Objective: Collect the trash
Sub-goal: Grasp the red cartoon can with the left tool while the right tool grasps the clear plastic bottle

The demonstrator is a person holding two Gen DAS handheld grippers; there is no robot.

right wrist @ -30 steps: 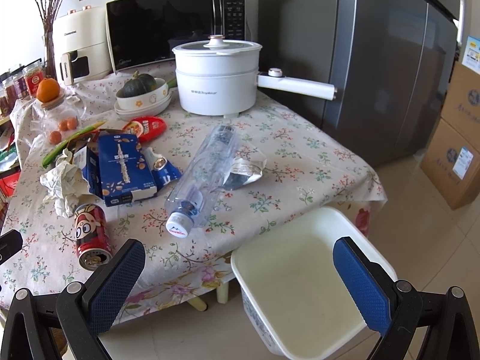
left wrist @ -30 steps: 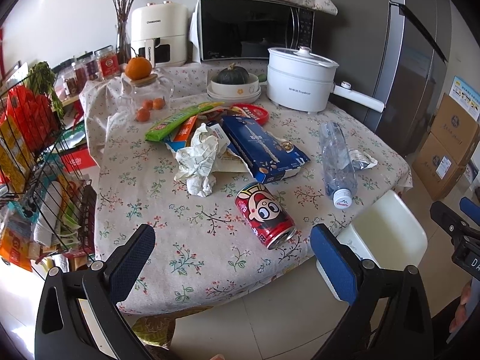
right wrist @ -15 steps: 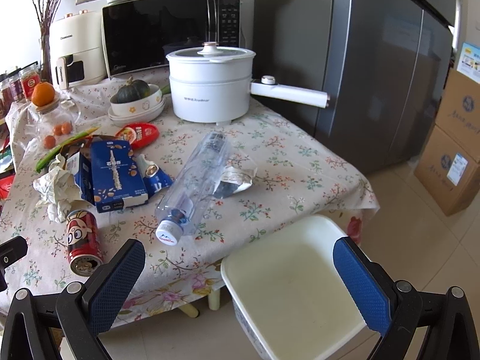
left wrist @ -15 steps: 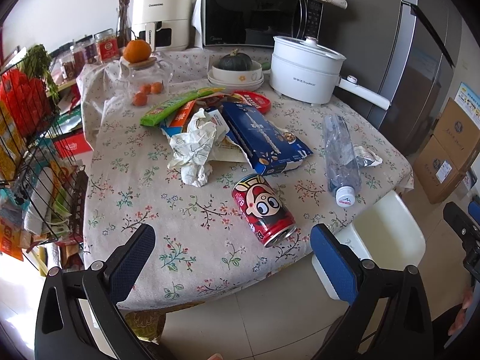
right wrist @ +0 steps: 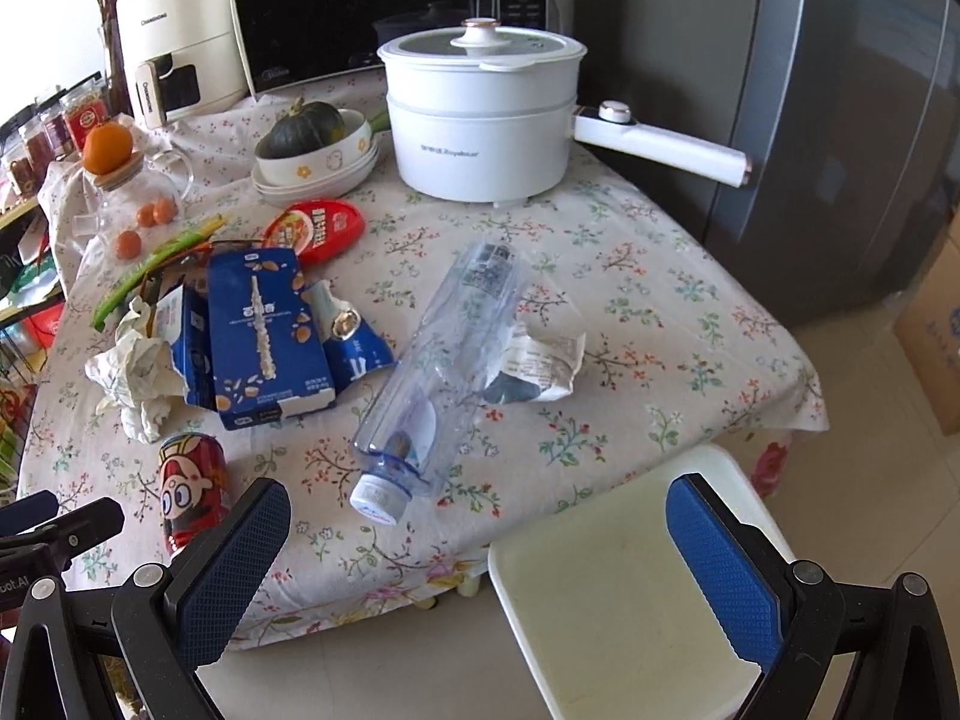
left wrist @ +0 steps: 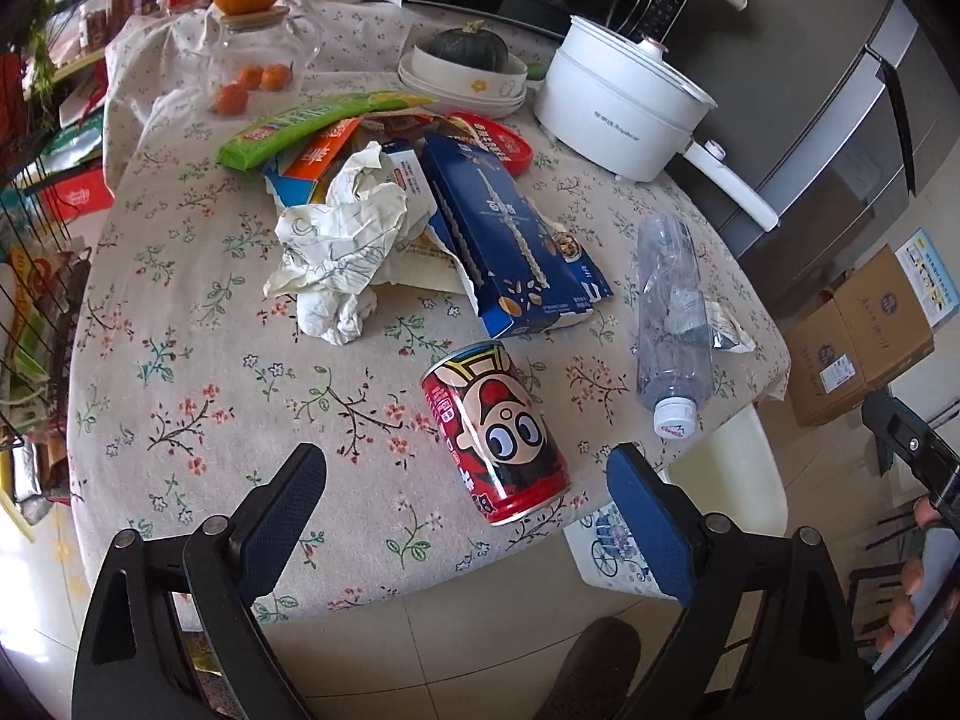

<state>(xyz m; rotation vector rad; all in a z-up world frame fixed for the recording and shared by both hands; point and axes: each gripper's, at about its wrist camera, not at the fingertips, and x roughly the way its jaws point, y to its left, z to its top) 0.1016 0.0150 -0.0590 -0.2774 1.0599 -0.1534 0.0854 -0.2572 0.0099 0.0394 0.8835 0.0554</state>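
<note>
On the table (right wrist: 660, 276), a can (left wrist: 495, 435) is laid on its side near the front edge. Behind it a box (left wrist: 510, 240) is placed, with crumpled paper (left wrist: 342, 240) to its left. A bottle (right wrist: 444, 354) is laid to the right of the box, its cap toward the front edge. A pot (right wrist: 480, 120) is set at the back, a microwave (right wrist: 372, 6) behind it. A bin (right wrist: 630, 594) is placed below the table's front edge.
</note>
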